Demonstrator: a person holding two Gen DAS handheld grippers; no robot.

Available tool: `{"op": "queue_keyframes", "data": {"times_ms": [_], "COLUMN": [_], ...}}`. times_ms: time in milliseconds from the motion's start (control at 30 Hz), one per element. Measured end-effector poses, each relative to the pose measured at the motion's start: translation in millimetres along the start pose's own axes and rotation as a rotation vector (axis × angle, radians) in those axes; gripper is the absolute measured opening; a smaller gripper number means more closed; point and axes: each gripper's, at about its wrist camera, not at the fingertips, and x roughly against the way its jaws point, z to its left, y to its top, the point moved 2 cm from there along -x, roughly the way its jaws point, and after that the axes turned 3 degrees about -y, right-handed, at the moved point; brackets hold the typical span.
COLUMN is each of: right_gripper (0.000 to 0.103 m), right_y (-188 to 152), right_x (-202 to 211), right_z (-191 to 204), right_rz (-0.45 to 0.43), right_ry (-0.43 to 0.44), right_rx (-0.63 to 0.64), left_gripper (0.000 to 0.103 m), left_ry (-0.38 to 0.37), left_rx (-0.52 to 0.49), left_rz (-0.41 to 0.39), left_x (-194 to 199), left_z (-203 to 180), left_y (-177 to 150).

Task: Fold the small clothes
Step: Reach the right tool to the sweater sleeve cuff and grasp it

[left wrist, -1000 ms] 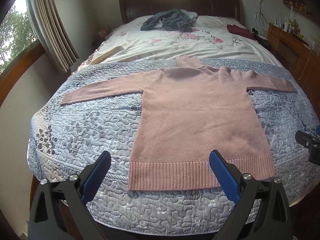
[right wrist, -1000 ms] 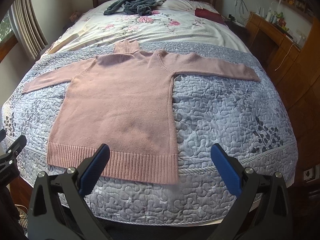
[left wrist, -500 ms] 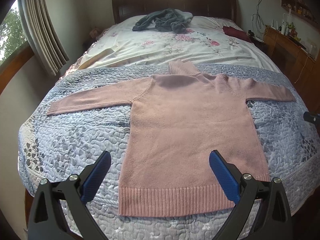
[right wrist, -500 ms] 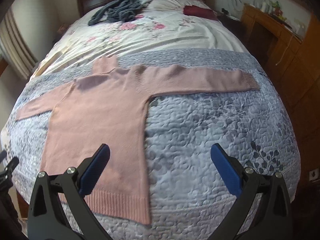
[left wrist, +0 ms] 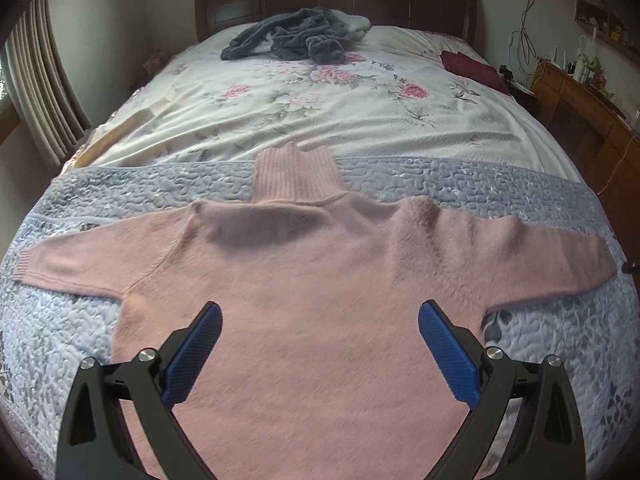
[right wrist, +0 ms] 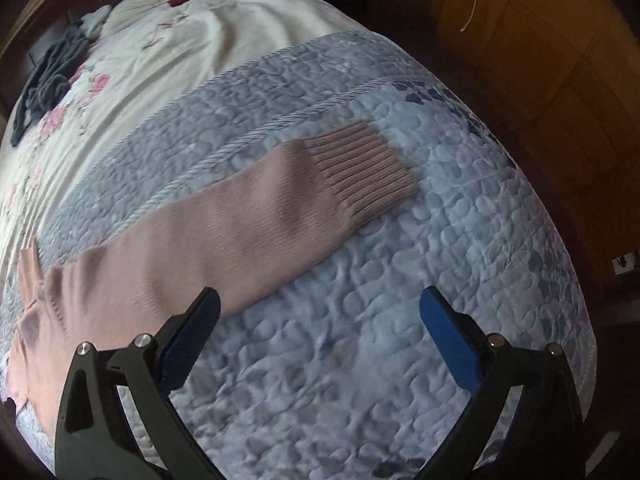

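Cuff (right wrist: 362,168) fills right view; left shows collar (left wrist: 296,172).

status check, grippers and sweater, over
Left gripper open, over pink sweater body. Right gripper open, near right sleeve, not gripping. Sweater flat, unfolded on grey quilt. Nothing in the way.

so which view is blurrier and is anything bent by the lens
Left wrist view: the pink sweater is smeared near the open left gripper, the bed edges bowed. Right wrist view: sharper on the ribbed cuff, the quilt bulging like a dome, corners dark.
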Motion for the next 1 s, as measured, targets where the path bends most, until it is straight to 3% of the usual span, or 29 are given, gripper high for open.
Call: {"op": "queue_keyframes", "data": {"times_ms": [167,233,400,433,467,567,600,800,900,1000], "right_gripper": [0.09,0.077,0.077,0.073,0.068,0.029,0.009,0.009,0.009,0.009], "right_y": [30,37,43,44,44,46,47,59,57,40], "right_x": [-48,-66,-91,-91,-90,-82,-79,-32,-25,-7], "right_z": [-26,-32,-46,-47,-46,-40,-36,-14,-15,-6], "right_rz": [0.058,0.102,0.15,0.143,0.137,0.132,0.131,-0.003,-0.008,-0.053], "right_ry": [0.025,0.051,0.115,0.119,0.122,0.149,0.179,0.2,0.166,0.226], "right_rx": [-0.049,-0.079,-0.179,-0.189,-0.192,-0.196,-0.195,-0.128,-0.13,-0.075], "left_gripper": [0.099,0.099,0.099,0.099,0.099,0.099,0.099,0.099,0.099,0.099], "left_ry": [-0.006,-0.008,0.007,0.014,0.018,0.032,0.032,0.027,0.018,-0.008], "left_rx": [-0.002,-0.001,-0.023,-0.029,-0.032,-0.029,-0.026,-0.019,-0.006,0.015], "left_rz": [0.026,0.036,0.04,0.035,0.031,0.04,0.044,0.052,0.07,0.1], "left_x": [-52,-66,-83,-84,-84,-86,-86,-80,-81,-83], "left_z": [-45,-54,-61,-60,-59,-51,-48,-34,-25,-13], "left_y": [18,22,24,24,23,22,21,18,16,13]}}
